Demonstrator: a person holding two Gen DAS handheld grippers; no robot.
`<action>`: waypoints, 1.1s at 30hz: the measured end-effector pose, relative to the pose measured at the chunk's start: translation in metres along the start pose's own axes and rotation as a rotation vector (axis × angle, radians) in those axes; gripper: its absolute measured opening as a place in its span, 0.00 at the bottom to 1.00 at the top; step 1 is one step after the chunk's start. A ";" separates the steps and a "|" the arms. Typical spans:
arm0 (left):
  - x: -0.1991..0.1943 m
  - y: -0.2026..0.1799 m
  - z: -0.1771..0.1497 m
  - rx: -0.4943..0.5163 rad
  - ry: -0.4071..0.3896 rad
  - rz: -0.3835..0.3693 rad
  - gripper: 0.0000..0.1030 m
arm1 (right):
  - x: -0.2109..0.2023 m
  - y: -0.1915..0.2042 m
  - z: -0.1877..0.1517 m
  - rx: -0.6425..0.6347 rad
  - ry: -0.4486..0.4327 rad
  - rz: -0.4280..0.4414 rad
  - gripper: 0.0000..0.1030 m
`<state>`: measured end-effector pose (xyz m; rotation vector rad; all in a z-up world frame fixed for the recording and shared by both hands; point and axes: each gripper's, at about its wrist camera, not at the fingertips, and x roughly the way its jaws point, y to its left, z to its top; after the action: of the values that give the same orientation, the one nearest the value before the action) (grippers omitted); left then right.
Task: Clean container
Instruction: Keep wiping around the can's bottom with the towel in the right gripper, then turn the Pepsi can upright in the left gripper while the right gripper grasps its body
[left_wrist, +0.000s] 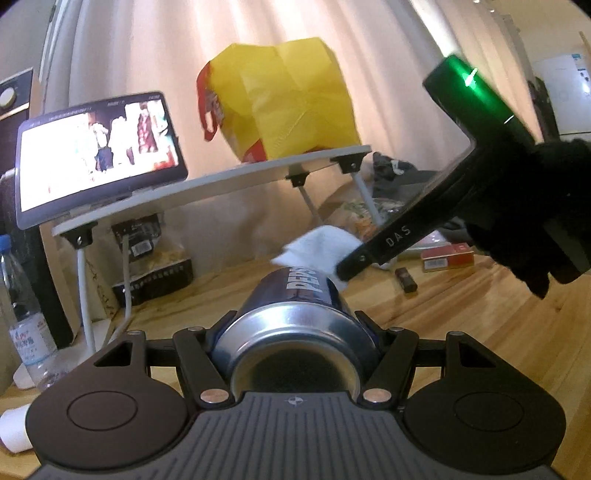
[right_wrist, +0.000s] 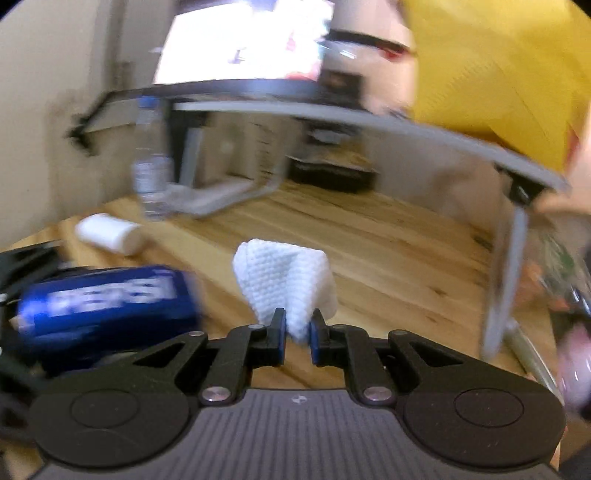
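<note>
Can (left_wrist: 295, 332) base only in left view; cloth (right_wrist: 286, 284) weave only in right.

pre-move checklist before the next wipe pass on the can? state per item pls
1. Left gripper clamped on the Pepsi can: ok.
2. Can held clear of the wooden table: ok, it lies sideways in the jaws.
3. Right gripper pinching the white wipe: ok.
4. Wipe on the can: cannot tell; the left view shows it at the far end, the right view shows it beside the can.
5. Dirt left on can: cannot tell, image blurred.
</note>
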<state>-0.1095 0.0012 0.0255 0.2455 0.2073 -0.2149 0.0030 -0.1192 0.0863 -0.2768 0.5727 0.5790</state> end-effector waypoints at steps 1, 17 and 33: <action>0.001 0.001 0.000 -0.007 0.008 -0.002 0.65 | 0.007 -0.005 -0.002 0.011 0.020 -0.033 0.15; -0.003 0.001 -0.002 -0.002 0.002 -0.008 0.65 | 0.005 -0.046 -0.010 0.278 0.041 -0.071 0.75; -0.029 0.023 -0.004 -0.276 -0.170 -0.136 0.65 | -0.015 -0.014 -0.052 1.028 -0.085 0.645 0.91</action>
<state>-0.1326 0.0294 0.0332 -0.0618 0.0831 -0.3369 -0.0211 -0.1581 0.0544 0.9313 0.8077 0.8281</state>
